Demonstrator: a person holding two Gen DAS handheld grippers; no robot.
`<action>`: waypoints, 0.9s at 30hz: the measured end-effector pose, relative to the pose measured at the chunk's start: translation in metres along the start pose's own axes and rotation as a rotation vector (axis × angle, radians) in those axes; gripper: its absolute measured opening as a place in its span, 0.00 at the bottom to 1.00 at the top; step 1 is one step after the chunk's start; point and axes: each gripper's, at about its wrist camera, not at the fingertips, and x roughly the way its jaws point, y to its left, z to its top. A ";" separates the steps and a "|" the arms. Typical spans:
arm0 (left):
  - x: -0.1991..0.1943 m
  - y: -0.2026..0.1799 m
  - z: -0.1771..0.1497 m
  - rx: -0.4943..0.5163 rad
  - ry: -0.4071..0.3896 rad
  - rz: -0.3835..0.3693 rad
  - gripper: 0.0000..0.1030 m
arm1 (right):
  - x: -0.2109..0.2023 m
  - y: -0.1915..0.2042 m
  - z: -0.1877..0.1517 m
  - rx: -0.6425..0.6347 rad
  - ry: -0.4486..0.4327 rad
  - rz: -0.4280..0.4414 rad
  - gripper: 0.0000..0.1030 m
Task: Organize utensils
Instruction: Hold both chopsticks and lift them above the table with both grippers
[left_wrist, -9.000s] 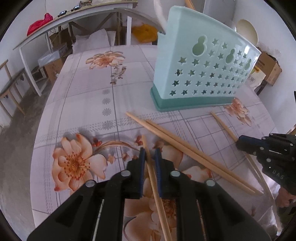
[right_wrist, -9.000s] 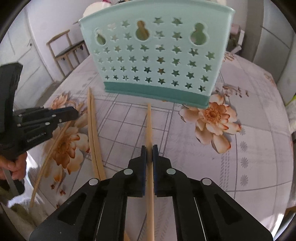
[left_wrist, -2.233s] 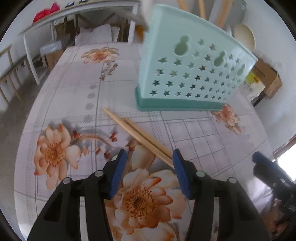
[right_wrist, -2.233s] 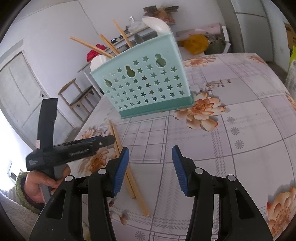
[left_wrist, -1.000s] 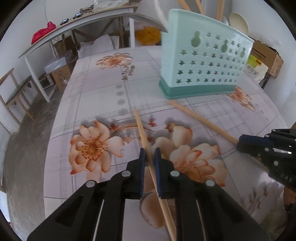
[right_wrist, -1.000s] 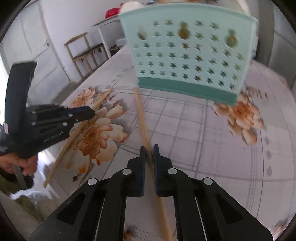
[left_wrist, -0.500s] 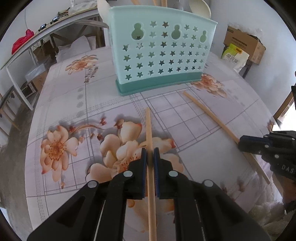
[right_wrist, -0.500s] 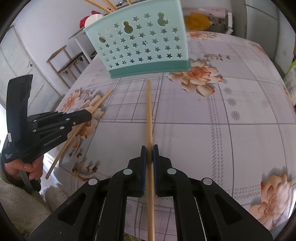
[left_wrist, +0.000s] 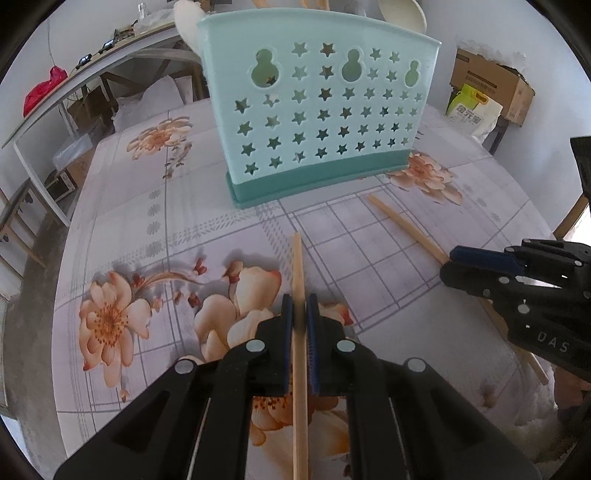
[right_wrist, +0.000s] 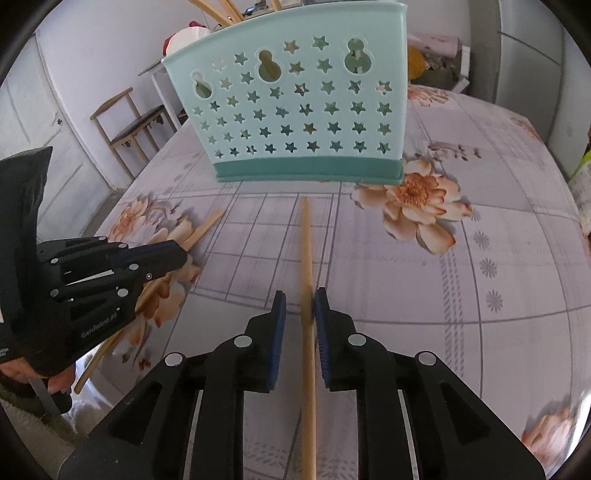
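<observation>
A pale green utensil basket (left_wrist: 317, 122) with star holes stands on the flowered tablecloth (left_wrist: 122, 229), and several chopsticks (right_wrist: 214, 11) stick out of its top. My left gripper (left_wrist: 298, 306) is shut on a wooden chopstick (left_wrist: 297, 266) that points toward the basket. In the right wrist view the basket (right_wrist: 295, 110) is straight ahead. My right gripper (right_wrist: 300, 299) is opening: a second chopstick (right_wrist: 306, 243) lies between its jaws, with a gap on its left side. The left gripper (right_wrist: 181, 254) shows at the left there, the right gripper (left_wrist: 452, 262) at the right of the left wrist view.
A cardboard box (left_wrist: 491, 88) and a yellow-green bag (left_wrist: 472, 110) sit beyond the table on the right. A long side table (left_wrist: 74, 85) and a wooden chair (right_wrist: 129, 125) stand to the left. The table edge runs close under both grippers.
The right gripper's jaws have parted from the chopstick they were clamping. The left gripper still clamps its chopstick, and the basket looks nearer in both views.
</observation>
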 end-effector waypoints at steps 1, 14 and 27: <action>0.000 -0.001 0.000 0.005 -0.001 0.006 0.07 | 0.001 0.001 0.000 -0.002 -0.003 -0.006 0.15; 0.000 -0.006 0.000 0.025 -0.005 0.041 0.07 | 0.001 0.003 -0.002 -0.011 -0.019 -0.031 0.11; 0.000 -0.008 0.000 0.025 -0.006 0.047 0.07 | 0.000 -0.002 -0.001 0.006 -0.018 -0.029 0.07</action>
